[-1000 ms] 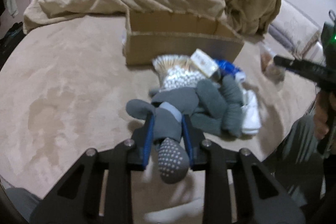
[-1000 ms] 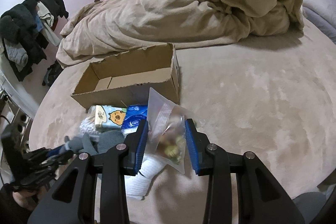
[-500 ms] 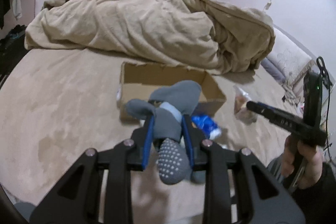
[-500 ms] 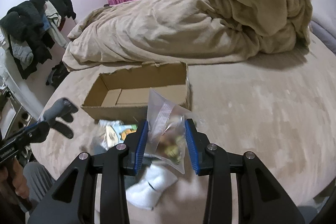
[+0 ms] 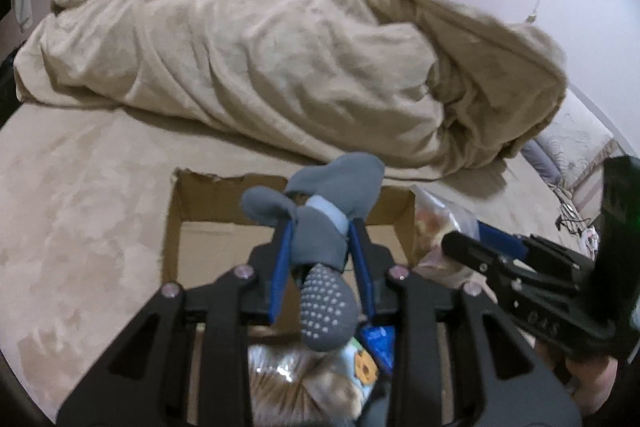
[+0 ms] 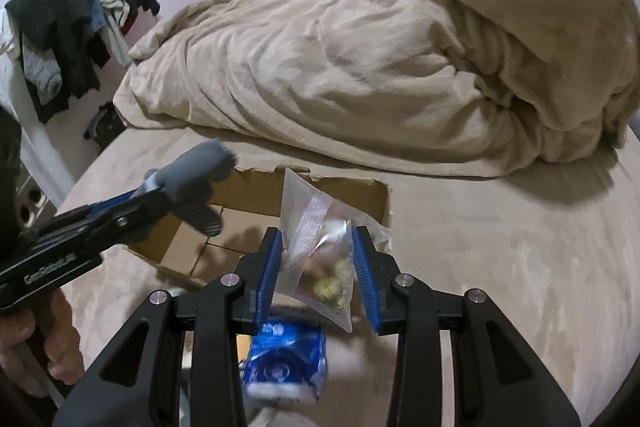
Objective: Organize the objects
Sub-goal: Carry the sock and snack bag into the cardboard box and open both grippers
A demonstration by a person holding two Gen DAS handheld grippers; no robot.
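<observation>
My left gripper (image 5: 322, 251) is shut on a grey sock (image 5: 320, 227) with grip dots and holds it above the open cardboard box (image 5: 176, 227). My right gripper (image 6: 320, 263) is shut on a clear plastic bag (image 6: 320, 251) of small items, held over the box's (image 6: 376, 195) near right corner. The sock (image 6: 196, 171) and left gripper show at the left of the right wrist view. The bag (image 5: 436, 223) and right gripper (image 5: 476, 247) show at the right of the left wrist view.
A blue tissue pack (image 6: 286, 363) and other packets (image 5: 304, 375) lie on the beige bed in front of the box. A rumpled beige duvet (image 5: 280, 67) lies behind the box. Dark clothes (image 6: 72, 27) hang at the far left.
Both grippers have lifted from the pile and moved forward over the box, the left with the grey sock, the right with the plastic bag.
</observation>
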